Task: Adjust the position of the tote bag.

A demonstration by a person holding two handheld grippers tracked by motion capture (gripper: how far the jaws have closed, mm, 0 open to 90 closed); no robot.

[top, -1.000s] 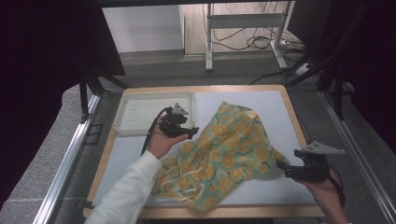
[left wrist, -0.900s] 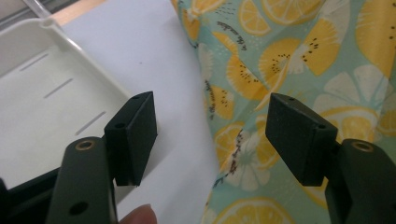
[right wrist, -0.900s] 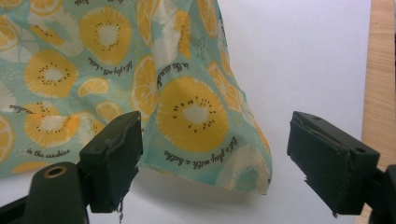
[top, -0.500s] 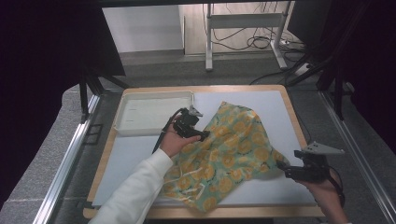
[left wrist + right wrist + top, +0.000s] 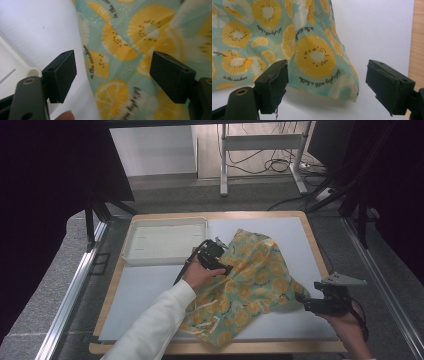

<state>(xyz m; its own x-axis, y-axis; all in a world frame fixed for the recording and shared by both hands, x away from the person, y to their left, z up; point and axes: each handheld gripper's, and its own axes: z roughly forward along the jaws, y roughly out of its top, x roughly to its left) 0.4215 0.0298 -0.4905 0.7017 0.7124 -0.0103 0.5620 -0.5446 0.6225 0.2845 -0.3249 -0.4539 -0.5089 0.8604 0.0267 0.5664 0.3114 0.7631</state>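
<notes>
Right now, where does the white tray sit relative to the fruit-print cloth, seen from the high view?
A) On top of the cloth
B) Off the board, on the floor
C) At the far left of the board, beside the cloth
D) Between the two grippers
C: the white tray lies at the board's far left corner, and the fruit-print cloth spreads to its right, not under it.

My high view is evenly lit on the table, dark at both sides; my gripper views blur close up

White tray [image 5: 165, 241], far left corner
</notes>
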